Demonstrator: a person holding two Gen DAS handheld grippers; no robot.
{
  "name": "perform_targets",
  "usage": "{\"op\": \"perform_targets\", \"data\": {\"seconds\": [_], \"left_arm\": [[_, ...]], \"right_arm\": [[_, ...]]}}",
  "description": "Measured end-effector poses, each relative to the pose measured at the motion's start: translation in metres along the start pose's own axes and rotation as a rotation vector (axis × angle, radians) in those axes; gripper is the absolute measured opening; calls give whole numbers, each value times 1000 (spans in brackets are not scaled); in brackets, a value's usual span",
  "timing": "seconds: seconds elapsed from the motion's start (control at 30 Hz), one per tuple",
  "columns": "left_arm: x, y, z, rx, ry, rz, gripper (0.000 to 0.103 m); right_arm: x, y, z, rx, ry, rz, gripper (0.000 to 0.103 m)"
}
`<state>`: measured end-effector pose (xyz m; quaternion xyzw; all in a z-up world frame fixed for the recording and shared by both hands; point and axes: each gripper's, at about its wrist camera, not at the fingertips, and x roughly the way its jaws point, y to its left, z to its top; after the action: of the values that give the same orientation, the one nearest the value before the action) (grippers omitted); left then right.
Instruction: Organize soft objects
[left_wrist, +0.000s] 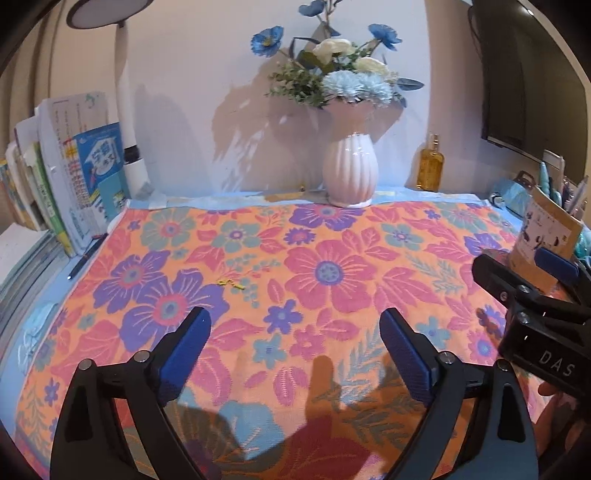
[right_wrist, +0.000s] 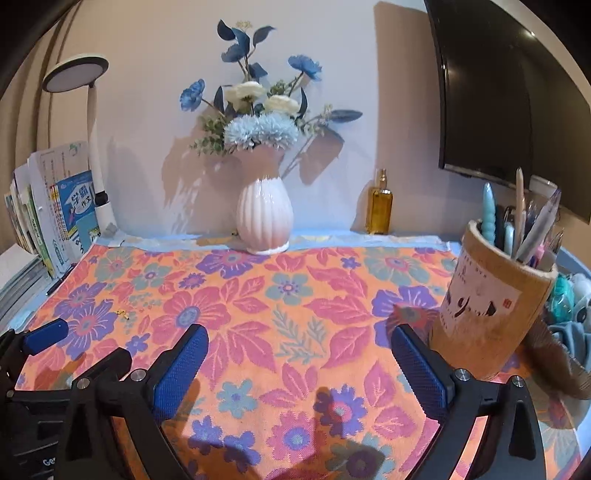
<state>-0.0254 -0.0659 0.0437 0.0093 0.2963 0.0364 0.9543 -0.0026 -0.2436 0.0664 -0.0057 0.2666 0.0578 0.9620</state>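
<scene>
A flowered orange, pink and purple cloth (left_wrist: 314, 273) lies spread flat over the desk; it also shows in the right wrist view (right_wrist: 288, 295). My left gripper (left_wrist: 295, 325) is open and empty, hovering over the cloth's near half. My right gripper (right_wrist: 299, 343) is open and empty, over the cloth's right part, beside the pen holder (right_wrist: 491, 306). The right gripper's side shows at the right edge of the left wrist view (left_wrist: 535, 291). Pale blue soft items (right_wrist: 569, 314) lie at the far right, partly hidden behind the pen holder.
A white vase of blue and white flowers (left_wrist: 351, 170) stands at the cloth's back edge. An amber bottle (left_wrist: 430, 166) stands to its right. Books (left_wrist: 74, 184), a lamp (left_wrist: 125, 103) and a pen (left_wrist: 86, 256) are on the left. A dark monitor (right_wrist: 517, 92) hangs at right.
</scene>
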Motion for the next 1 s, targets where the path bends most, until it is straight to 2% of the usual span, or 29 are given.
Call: {"op": "perform_targets", "data": {"seconds": [0.27,0.43,0.9,1.0], "left_arm": [[2,3,0,-11,8,5,97],[2,3,0,-12,9,7,99],[6,7,0,-26,28,5,101],[9,9,0,-32,52,2,101]], "right_arm": [[9,-13,-1,72,59,9,100],[10,-7,-1,46,64,-8,102],[13,-6,-2,34,82,-20,103],[13,-7,-2,33,84,-19,103]]}}
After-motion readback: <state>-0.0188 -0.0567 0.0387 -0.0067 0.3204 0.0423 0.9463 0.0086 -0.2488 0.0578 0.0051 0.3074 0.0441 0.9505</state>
